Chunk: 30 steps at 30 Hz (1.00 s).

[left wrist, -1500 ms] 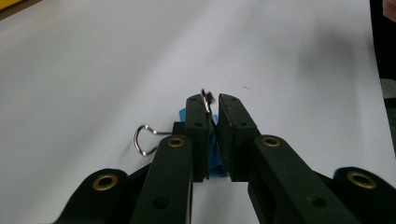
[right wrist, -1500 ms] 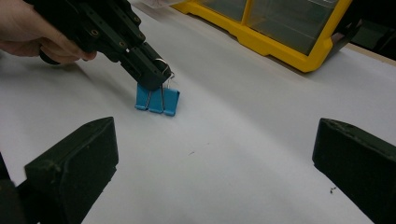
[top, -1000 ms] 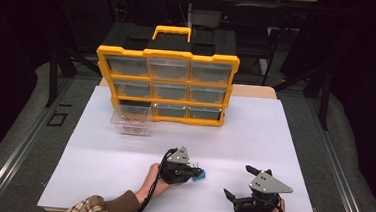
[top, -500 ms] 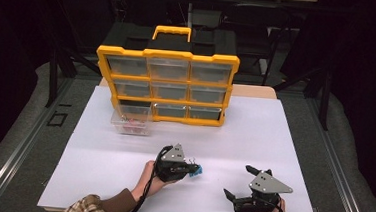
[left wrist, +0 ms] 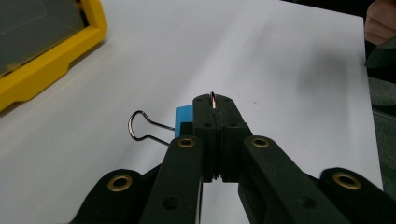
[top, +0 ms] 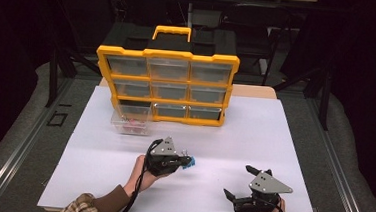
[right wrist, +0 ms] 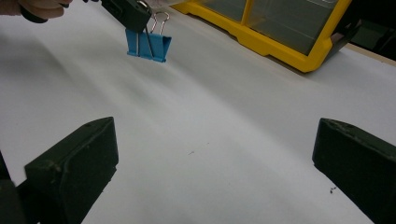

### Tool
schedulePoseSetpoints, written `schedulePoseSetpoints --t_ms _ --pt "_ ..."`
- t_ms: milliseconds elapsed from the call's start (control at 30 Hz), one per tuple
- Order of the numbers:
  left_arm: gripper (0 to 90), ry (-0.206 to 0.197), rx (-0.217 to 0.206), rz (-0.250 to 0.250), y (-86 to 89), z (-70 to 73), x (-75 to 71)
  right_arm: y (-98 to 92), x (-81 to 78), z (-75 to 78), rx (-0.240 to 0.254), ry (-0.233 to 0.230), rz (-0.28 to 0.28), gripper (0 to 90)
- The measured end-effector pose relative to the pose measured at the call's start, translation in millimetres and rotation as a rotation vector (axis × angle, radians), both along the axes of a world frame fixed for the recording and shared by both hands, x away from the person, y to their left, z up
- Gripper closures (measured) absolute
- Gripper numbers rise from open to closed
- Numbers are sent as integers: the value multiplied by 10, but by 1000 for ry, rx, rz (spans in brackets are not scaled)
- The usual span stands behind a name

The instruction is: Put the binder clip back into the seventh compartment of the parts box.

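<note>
Blue binder clip (top: 189,161) is held by one of its wire handles in the clenched left tongs (top: 184,161), lifted off the white surface (top: 274,137) near the middle of its front half. The carrying step appears to be in hand; next, the clip would likely need taking to the clear drawer (top: 131,119) pulled out of the yellow organiser (top: 168,58) toward the far left. The right tongs (top: 238,184) rest released near the front right corner. Compared with the earlier frame, the left tongs have been moved slightly farther from the front edge.

The left gripper (top: 184,162) grips a blue binder clip (top: 189,162) above the table.
</note>
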<state>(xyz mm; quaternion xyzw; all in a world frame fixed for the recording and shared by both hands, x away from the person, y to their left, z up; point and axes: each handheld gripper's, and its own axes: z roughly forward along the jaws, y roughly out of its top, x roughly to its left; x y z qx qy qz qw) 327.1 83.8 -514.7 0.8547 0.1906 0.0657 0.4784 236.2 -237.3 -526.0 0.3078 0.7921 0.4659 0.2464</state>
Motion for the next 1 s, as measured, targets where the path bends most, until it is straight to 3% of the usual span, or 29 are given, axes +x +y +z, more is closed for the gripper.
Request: schedulePoseSetpoints --t_ms 1000 --pt "890 -51 -78 127 427 250 177 2 5 -4 -3 2 0 0"
